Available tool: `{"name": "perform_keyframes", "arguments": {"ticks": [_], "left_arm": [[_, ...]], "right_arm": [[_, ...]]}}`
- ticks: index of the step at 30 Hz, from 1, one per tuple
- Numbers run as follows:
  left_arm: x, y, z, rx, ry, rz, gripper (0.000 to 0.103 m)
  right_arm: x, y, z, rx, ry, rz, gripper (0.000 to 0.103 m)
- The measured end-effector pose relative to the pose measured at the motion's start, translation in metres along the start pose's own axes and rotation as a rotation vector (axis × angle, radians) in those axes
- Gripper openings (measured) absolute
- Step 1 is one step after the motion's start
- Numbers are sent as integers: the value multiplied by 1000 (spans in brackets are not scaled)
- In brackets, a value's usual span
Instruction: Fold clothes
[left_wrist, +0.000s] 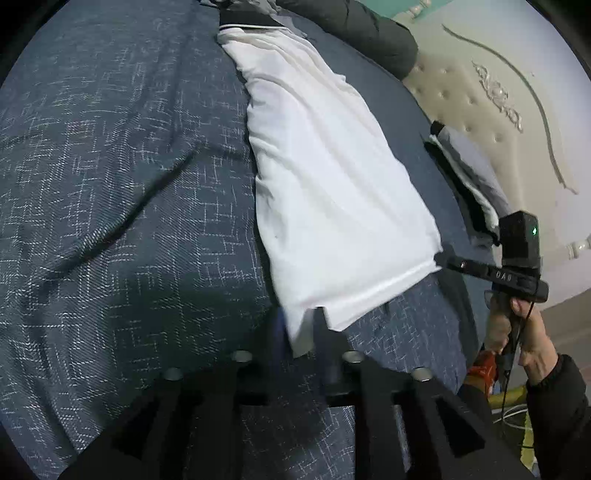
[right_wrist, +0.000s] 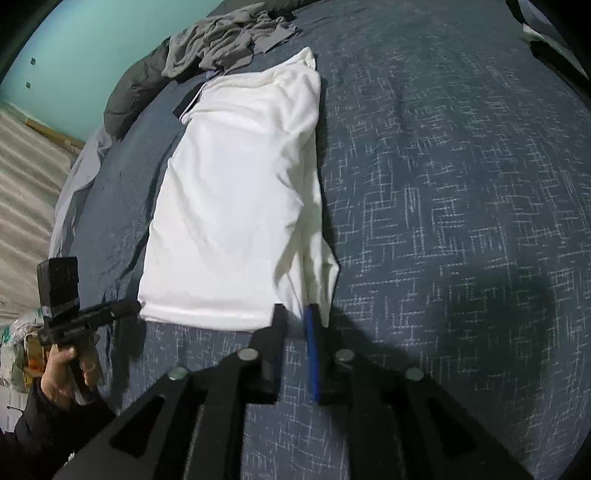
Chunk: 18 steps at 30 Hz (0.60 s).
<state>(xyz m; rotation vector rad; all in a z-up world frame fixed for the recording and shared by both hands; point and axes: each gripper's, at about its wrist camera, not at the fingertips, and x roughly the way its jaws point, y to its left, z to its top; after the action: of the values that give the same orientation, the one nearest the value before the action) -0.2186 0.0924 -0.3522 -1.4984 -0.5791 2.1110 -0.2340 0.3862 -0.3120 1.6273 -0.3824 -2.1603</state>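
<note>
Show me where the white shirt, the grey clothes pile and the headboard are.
white shirt (right_wrist: 236, 206): right wrist view, middle of the folded body.
grey clothes pile (right_wrist: 225, 40): right wrist view, crumpled centre.
headboard (left_wrist: 476, 107): left wrist view, tufted panel.

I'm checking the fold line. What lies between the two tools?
The white shirt's near hem runs from the left tool to the right tool, lying on the blue bedspread; the right wrist view shows it best.
</note>
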Motion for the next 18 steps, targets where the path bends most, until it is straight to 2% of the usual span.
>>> {"name": "perform_keyframes", "arguments": {"ticks": [2,5,6,10,14,15,16,17,18], "left_arm": [[-1,4,0,-6,-4,-2,28],[-1,9,-1,-7,-4,-7,28],[-1,12,-1,-6,-5,-10,28],[-2,9,1,27,-6,-23,26],[0,4,2,48,0,-24,6],[0,3,2,55,3,-21,4],[0,1,2,63,5,-17,4],[-1,0,2,68,5,-16,3],[-2,-2,1,71,4,-17,3]], "right_arm": [[-8,-1,1,-7,-14,12,14],[-25,-11,6,25,-85,19,18],[-26,-11,8,32,-99,23,23],[-22,-3,18,38,-129,40,25],[-10,-1,17,35,-105,8,25],[-7,-1,17,35,-99,0,22],[-4,0,17,34,-93,-8,14],[-1,0,17,34,-86,-16,3],[2,0,17,33,-80,-23,3]]}}
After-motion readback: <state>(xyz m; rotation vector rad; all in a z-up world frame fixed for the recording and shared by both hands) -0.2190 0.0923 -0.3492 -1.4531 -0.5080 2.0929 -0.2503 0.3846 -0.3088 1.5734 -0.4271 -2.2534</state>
